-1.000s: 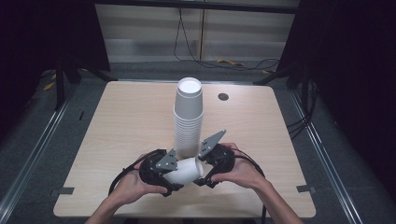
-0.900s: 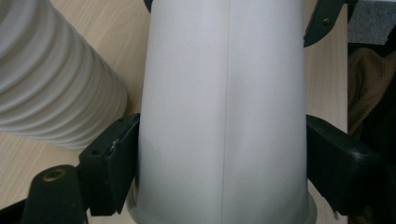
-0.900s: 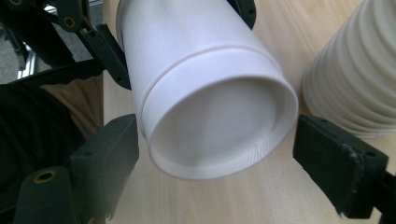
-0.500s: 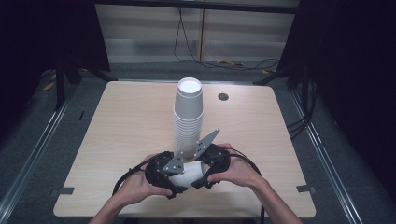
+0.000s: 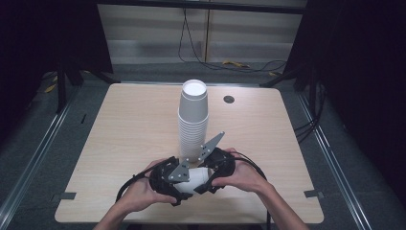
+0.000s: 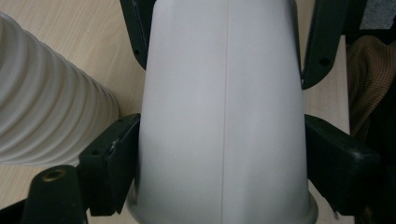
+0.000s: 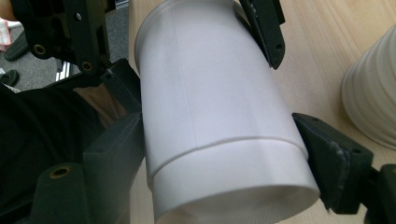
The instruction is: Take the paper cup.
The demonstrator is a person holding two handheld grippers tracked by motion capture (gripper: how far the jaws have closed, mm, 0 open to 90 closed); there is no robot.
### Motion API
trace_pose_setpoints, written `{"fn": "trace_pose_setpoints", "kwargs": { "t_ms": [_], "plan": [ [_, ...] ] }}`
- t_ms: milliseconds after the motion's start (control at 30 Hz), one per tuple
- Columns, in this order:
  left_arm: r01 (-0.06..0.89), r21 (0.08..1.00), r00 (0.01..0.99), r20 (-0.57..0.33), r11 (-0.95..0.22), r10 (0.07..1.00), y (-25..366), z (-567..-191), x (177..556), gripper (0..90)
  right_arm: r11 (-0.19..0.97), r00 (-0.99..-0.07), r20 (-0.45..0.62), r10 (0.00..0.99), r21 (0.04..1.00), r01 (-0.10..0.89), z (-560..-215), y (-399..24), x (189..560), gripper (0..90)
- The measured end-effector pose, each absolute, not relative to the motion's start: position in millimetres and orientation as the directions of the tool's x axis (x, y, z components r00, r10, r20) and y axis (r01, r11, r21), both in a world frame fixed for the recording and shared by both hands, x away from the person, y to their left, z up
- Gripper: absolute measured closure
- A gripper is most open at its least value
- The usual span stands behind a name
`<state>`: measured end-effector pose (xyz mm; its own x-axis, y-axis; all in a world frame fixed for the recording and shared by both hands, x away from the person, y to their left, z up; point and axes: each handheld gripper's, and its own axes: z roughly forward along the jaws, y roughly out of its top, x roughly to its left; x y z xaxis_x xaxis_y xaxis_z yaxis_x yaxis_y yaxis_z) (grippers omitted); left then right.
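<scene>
tall cup stack (image 5: 193, 120) stands just behind the gripped white cup (image 5: 194, 176).

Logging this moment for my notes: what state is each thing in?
White cup: lying sideways, held at both ends.
Left hand-held gripper: shut on the cup near its rim.
Right hand-held gripper: shut on the cup near its base.
Cup stack: upright, upside down, untouched.

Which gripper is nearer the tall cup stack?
Right. The right gripper sits just below the cup stack's base; the left gripper is farther toward the near-left. Both clamp one white cup.
</scene>
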<state>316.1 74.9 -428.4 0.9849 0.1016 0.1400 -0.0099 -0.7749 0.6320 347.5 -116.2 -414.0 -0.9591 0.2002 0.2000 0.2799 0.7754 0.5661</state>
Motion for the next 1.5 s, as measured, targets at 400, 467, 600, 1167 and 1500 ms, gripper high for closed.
{"fn": "trace_pose_setpoints", "kwargs": {
  "t_ms": [400, 467, 600, 1167, 1500],
  "plan": [
    [-0.036, 0.64, 0.984, 0.155, -0.767, 0.083, 78.5, -427.9, 314.8, 17.1, 0.769, -0.958, 0.209, 0.195, 0.573, 0.282, -413.2, -117.1, 346.1, 22.4],
    [-0.039, 0.666, 0.984, 0.156, -0.745, 0.088, 80.7, -428.9, 314.7, 15.9, 0.77, -0.96, 0.202, 0.192, 0.576, 0.275, -412.3, -117.9, 345.9, 22.8],
    [-0.052, 0.696, 0.984, 0.159, -0.716, 0.082, 84.1, -427.9, 316.7, 14.6, 0.764, -0.961, 0.202, 0.191, 0.584, 0.274, -411.2, -118.8, 345.0, 23.6],
    [0.048, 0.838, 0.98, 0.065, -0.543, 0.186, 112.9, -416.3, 323.9, 15.8, 0.738, -0.952, 0.18, 0.249, 0.601, 0.307, -413.4, -133.1, 347.3, 23.8],
    [0.11, 0.88, 0.966, 0.015, -0.462, 0.259, 131.8, -416.5, 325.9, 15.9, 0.684, -0.936, 0.186, 0.299, 0.642, 0.346, -414.1, -147.7, 343.4, 23.7]
  ]
}}
